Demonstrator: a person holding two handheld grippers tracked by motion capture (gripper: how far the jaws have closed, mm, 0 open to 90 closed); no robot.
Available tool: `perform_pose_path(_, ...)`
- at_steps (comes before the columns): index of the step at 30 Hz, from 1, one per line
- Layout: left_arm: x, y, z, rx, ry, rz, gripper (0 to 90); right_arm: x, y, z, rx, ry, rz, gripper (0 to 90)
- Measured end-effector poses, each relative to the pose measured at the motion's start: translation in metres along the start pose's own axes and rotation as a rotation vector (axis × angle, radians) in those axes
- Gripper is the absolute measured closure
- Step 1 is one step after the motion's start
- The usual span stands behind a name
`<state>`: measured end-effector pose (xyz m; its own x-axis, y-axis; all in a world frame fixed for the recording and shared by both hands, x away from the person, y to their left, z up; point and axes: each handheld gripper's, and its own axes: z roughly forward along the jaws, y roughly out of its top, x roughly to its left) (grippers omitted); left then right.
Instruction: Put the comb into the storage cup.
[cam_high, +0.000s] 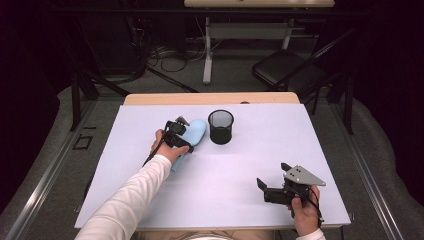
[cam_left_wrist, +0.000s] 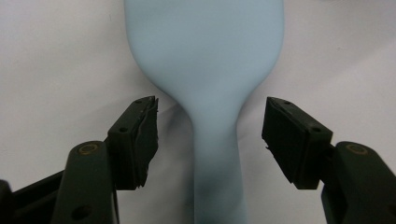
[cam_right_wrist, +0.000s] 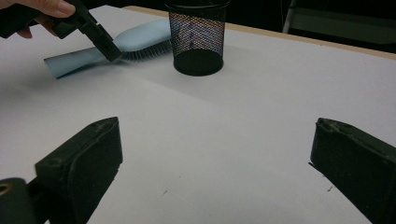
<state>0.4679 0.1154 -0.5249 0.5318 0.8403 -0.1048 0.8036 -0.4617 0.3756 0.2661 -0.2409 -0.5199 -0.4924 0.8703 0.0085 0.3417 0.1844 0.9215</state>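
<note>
Your left hand-held gripper (cam_left_wrist: 210, 135) sits directly over the pale blue hairbrush (cam_left_wrist: 205, 70), jaws part-open astride its neck with gaps on both sides, holding nothing. The brush lies bristles down on the desk (cam_high: 260, 165), its long axis running away from you toward the mesh pen cup (cam_high: 220, 126), perhaps just touching it. Your right hand-held gripper (cam_high: 272, 190) waits well apart, wide open and empty.
</note>
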Motion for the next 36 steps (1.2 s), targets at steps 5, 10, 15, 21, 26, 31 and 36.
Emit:
perform_pose_path(5,-0.0002,0.0004,0.0010,-0.001,0.006,0.008,40.2,-0.0001,0.0000,-0.0001,0.003,0.001,-0.001,1.8)
perform_pose_path(10,-0.0012,0.0003,0.0024,0.004,0.009,0.009,45.4,-0.0005,-0.0001,-0.0002,0.002,0.001,-0.002,1.8)
perform_pose_path(15,-0.0012,0.0003,0.0037,0.010,0.015,0.009,47.9,-0.0005,-0.0001,-0.0001,0.004,0.001,-0.003,1.8)
perform_pose_path(21,0.0000,0.0008,0.0061,0.025,0.014,0.004,53.9,-0.0005,-0.0001,-0.0002,0.008,0.003,-0.002,1.8)
perform_pose_path(26,0.0017,0.0010,0.0062,0.026,0.010,0.000,57.5,-0.0007,-0.0002,-0.0001,0.004,0.002,-0.002,1.8)
perform_pose_path(31,0.0009,0.0010,0.0068,0.023,0.015,0.003,58.3,-0.0008,-0.0003,0.0000,0.005,0.002,-0.002,1.8)
perform_pose_path(36,0.0006,0.0010,0.0067,0.023,0.017,0.004,59.2,-0.0006,-0.0003,0.0001,0.007,0.003,-0.002,1.8)
